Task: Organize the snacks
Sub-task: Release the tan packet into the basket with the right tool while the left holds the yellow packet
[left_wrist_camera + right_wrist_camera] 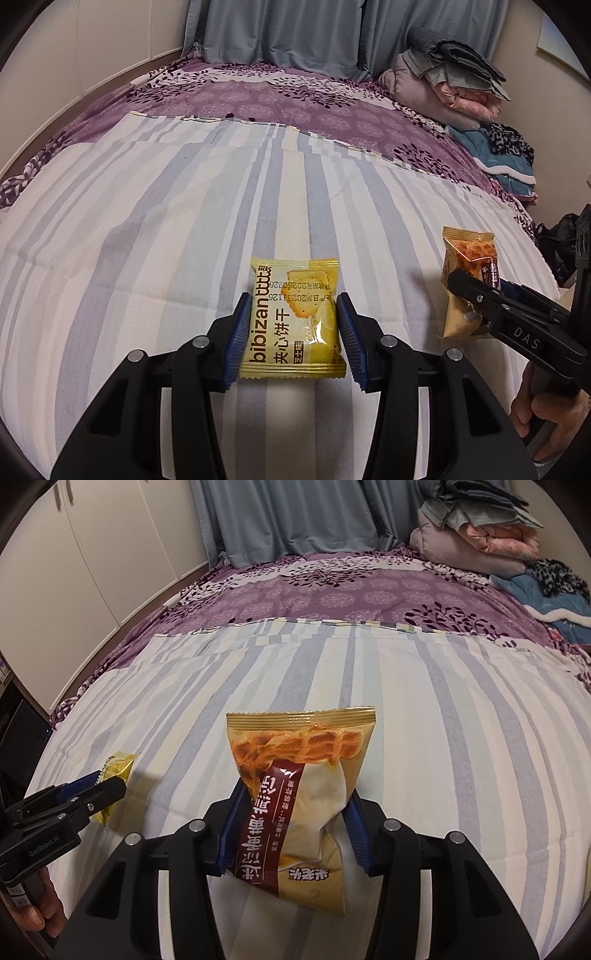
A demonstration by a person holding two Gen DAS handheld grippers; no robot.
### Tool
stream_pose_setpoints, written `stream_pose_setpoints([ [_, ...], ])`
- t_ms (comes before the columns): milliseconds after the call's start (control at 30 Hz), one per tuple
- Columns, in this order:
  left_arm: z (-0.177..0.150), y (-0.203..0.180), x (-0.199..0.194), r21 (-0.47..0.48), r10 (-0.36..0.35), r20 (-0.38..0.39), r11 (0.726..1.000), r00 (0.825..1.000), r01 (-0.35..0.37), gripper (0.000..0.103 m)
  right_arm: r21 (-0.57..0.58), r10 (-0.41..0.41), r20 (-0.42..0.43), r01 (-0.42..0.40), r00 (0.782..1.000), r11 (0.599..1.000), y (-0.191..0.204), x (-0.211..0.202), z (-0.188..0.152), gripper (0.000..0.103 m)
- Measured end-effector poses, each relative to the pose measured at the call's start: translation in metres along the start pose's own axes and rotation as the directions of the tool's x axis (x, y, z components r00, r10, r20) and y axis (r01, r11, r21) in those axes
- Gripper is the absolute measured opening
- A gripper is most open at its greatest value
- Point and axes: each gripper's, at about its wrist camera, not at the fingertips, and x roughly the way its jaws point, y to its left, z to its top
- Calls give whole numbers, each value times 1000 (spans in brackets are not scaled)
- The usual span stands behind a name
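In the left wrist view, the left gripper sits at lower centre, its ribbed blue pads pressed against both side edges of a flat, glossy yellow bibizan biscuit packet with crimped ends, held above the striped sheet. At the right edge, the right gripper clamps a puffy tan snack bag, a hand below it. Beyond, a purple floral bedspread and folded blankets fill the upper frame. In the right wrist view, the tan bag's crinkled film bulges between closed pads at lower centre; the left gripper and yellow packet show at the left edge.
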Motion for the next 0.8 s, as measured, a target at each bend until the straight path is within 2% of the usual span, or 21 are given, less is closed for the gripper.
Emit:
stream_pose_setpoints([
  [200,-21,-3,-25,-13,-28,7,1000,1000,28,48,2,14,4,-14,1000,1000,2,-26,-26,49],
  [800,-92,-28,-73,51,-72,-11,996,997,73,48,-13,61,1,-61,998,998,0,-95,-106,49],
])
